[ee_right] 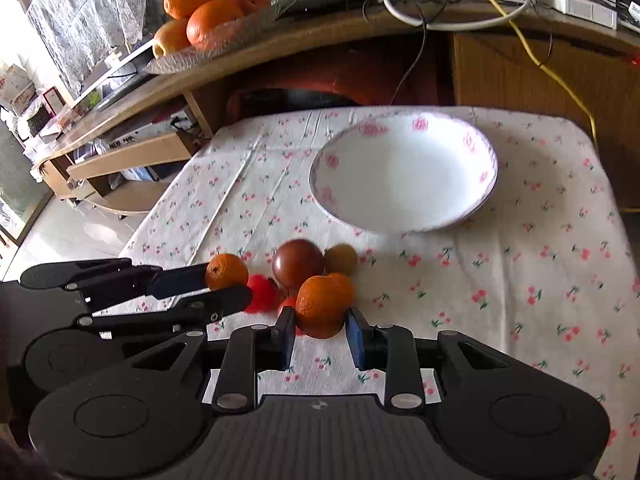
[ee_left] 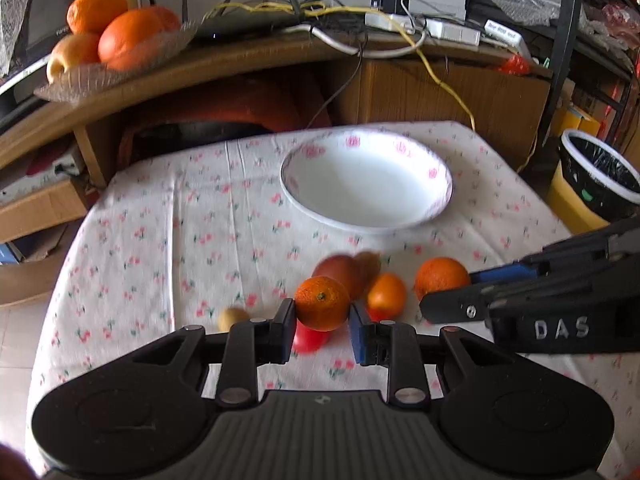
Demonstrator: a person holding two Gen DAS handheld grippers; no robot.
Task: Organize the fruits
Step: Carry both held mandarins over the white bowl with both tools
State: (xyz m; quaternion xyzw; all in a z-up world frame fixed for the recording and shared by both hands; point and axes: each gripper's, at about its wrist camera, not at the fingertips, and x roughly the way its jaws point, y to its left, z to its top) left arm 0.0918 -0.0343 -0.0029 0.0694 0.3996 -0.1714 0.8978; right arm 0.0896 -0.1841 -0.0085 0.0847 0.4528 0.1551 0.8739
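The tabletop under a white cherry-print cloth [ee_right: 540,280] carries a wide white china bowl with pink flowers on its rim [ee_right: 486,184] at twelve o'clock, still unfilled, with bare cloth all round it and toward the three o'clock edge. Fruit clusters at six o'clock: a dark red round fruit [ee_right: 298,266] amid smaller ones. The step looks like the first pick-up. The left tongs [ee_left: 322,314] pinch a small stem-topped orange [ee_left: 322,304]; the right tongs [ee_right: 320,326] bracket a pebbly orange [ee_right: 320,306], though whether they press it I cannot tell. Next, lift clear and carry toward the bowl without the two tools colliding.
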